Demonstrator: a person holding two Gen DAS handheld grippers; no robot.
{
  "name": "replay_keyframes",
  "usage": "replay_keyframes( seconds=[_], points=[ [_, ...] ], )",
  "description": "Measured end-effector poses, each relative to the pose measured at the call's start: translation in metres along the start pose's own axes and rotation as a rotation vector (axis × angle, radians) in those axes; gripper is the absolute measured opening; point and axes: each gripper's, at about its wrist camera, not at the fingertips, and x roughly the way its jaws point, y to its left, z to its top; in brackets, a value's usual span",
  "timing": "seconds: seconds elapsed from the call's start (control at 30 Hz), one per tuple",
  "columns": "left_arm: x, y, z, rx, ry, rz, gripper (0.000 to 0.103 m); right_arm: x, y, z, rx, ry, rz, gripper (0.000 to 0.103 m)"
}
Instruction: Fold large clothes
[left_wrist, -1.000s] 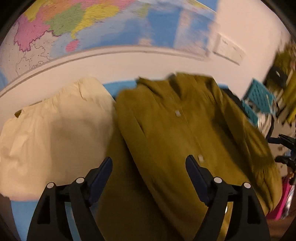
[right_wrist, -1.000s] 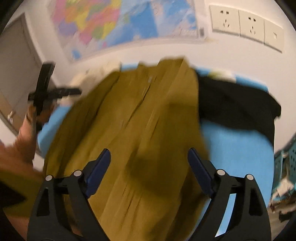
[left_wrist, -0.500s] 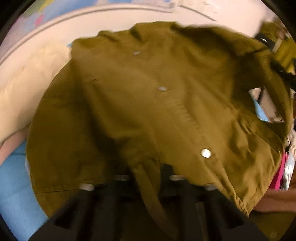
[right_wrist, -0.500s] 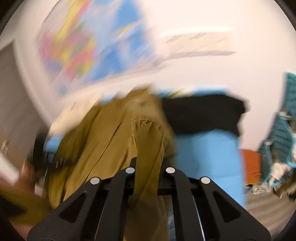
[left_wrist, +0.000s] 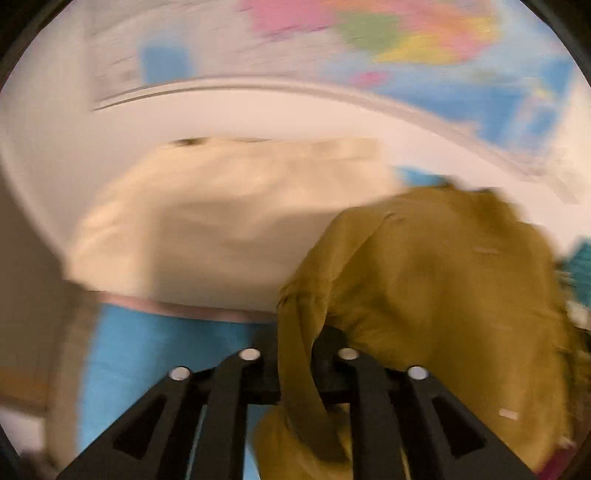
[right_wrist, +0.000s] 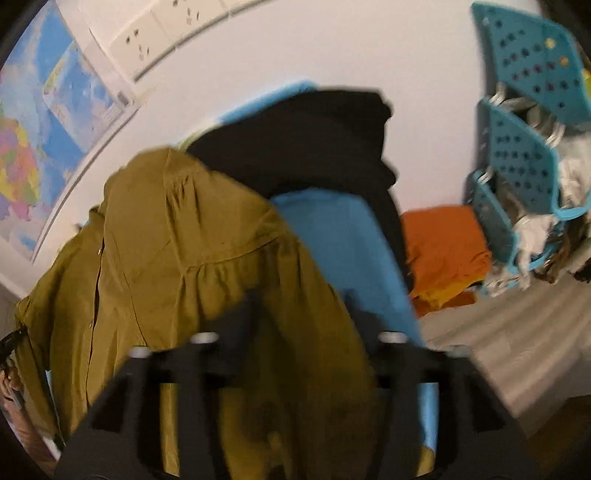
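Right wrist view: wall map (right_wrist: 33, 122) print blurred, unreadable.

Olive shirt (right_wrist: 192, 258), cream garment (left_wrist: 221, 221), blue tabletop (right_wrist: 332, 240)

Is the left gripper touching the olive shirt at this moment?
Touching. The left wrist view shows a strip of the olive shirt pinched between the nearly closed jaws of the left gripper.

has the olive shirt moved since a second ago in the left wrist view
Yes. The olive shirt has been dragged off the cream garment, bunching to its right; the left gripper pinches a fold of it.
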Motion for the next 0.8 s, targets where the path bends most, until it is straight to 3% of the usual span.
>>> replay_keyframes(
  seconds=[0.03,0.07,0.13,0.17,0.23,0.33,0.4,0.43,0.47,0.5,0.53,0.57,0.67,0.8],
  points=[
    [0.011,0.009,-0.001,-0.020,0.011,0.103,0.025,-0.011,-0.001,0.000,-0.006,-0.026,0.003,0.068],
    [0.016,0.012,-0.004,-0.021,0.016,0.151,0.031,-0.024,-0.001,0.000,-0.020,-0.056,0.002,0.075],
    [0.016,0.009,-0.010,-0.014,-0.005,0.146,0.031,-0.054,0.011,-0.010,-0.093,-0.099,0.014,0.078],
    [0.007,0.006,-0.013,-0.010,-0.035,0.148,0.037,-0.062,0.019,-0.016,-0.134,-0.096,0.031,0.082],
    [-0.015,0.002,-0.015,-0.017,-0.127,0.096,0.050,-0.070,0.041,-0.037,-0.253,-0.051,0.045,0.087],
    [-0.061,-0.001,-0.019,-0.023,-0.283,-0.121,0.064,-0.062,0.066,-0.072,-0.428,0.025,-0.053,0.086],
    [-0.085,-0.014,-0.024,0.029,-0.357,-0.186,0.066,-0.050,0.072,-0.087,-0.512,0.065,-0.156,0.078],
    [-0.090,-0.024,-0.025,0.056,-0.374,-0.189,0.067,-0.043,0.070,-0.092,-0.528,0.088,-0.185,0.068],
    [-0.098,-0.039,-0.028,0.100,-0.397,-0.205,0.069,-0.038,0.066,-0.093,-0.524,0.108,-0.191,0.050],
    [-0.102,-0.048,-0.030,0.129,-0.405,-0.224,0.072,-0.035,0.062,-0.091,-0.512,0.129,-0.186,0.039],
    [-0.103,-0.057,-0.031,0.152,-0.408,-0.239,0.073,-0.034,0.059,-0.088,-0.506,0.134,-0.182,0.016],
    [-0.103,-0.067,-0.033,0.179,-0.405,-0.250,0.073,-0.038,0.057,-0.083,-0.491,0.130,-0.162,0.008],
    [-0.093,-0.098,-0.030,0.251,-0.361,-0.297,0.073,-0.071,0.053,-0.054,-0.413,0.105,-0.022,0.007],
    [-0.081,-0.127,-0.034,0.313,-0.292,-0.418,0.073,-0.124,0.070,-0.010,-0.355,0.064,0.167,0.007]
  ],
)
